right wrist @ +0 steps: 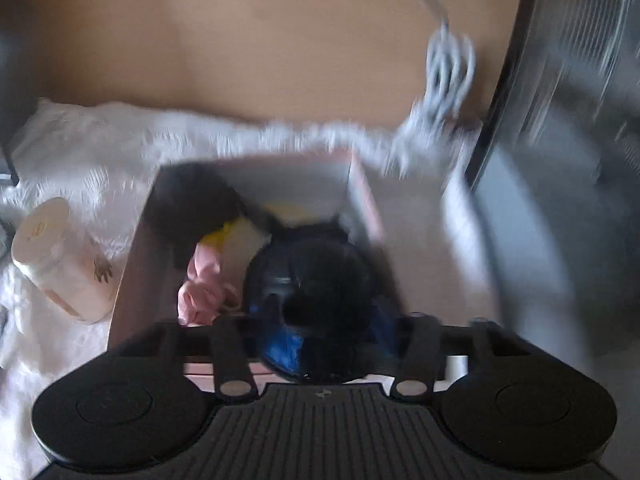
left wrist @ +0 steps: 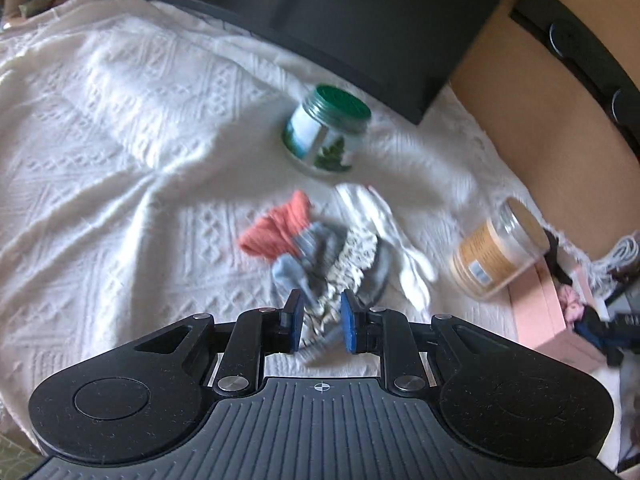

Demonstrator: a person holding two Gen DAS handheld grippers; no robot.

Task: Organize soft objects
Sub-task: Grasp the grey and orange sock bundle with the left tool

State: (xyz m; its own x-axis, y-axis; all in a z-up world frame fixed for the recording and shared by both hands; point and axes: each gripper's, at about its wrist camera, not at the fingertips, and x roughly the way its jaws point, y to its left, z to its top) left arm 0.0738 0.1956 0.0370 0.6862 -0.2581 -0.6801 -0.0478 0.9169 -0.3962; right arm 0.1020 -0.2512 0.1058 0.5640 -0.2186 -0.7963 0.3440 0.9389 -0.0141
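Observation:
A pile of soft items lies on the white bedspread: an orange sock, grey socks, a patterned cream cloth and a white sock. My left gripper is partly closed around the near end of the patterned cloth, its blue pads on each side. My right gripper hangs over the pink box, with a dark blue-black soft item hiding its fingertips. The box holds a pink cloth, a yellow item and a black item.
A green-lidded jar stands behind the pile. A tan-labelled jar lies next to the pink box; it also shows in the right wrist view. A dark slab sits at the back. A wooden board and grey cable border the bedspread.

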